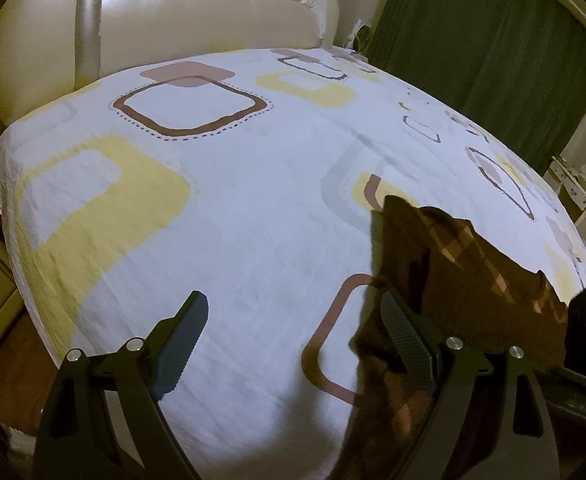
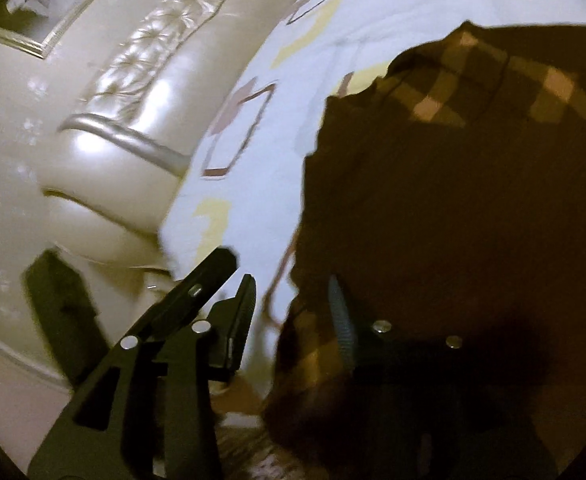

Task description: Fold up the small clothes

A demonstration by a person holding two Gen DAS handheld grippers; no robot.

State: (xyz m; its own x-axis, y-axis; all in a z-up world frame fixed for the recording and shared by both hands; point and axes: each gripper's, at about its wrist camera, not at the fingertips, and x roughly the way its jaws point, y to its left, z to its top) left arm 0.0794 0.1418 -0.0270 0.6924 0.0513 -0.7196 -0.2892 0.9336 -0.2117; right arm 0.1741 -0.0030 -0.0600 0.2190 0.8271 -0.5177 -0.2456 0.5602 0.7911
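- My left tool: jaws spread wide with nothing clasped. It hangs over the near part of the bed, tilted downward. Its left finger is over bare sheet; its right finger overlaps the left margin of the garment, though I cannot tell whether it touches the cloth.
- My right tool: jaws partly apart. Its left finger is over the sheet just beside the garment's edge; its right finger lies against or over the dark cloth. The picture is blurred, and the pads do not appear to pinch the fabric.
- Garment: a small dark brown piece of clothing with a lighter checked pattern. It lies on the bed toward the near right corner, rumpled, with one pointed flap raised toward the bed's middle. In the right wrist view it fills most of the right half of the frame.
- Bed sheet: pale cloth printed with rounded squares in yellow, brown and grey. It covers the bed and is smooth and bare to the left of the garment.
- Headboard: cream and padded, with a glossy finish, standing along the far edge of the bed.
- Curtain: dark green, hanging beyond the far right corner of the bed.
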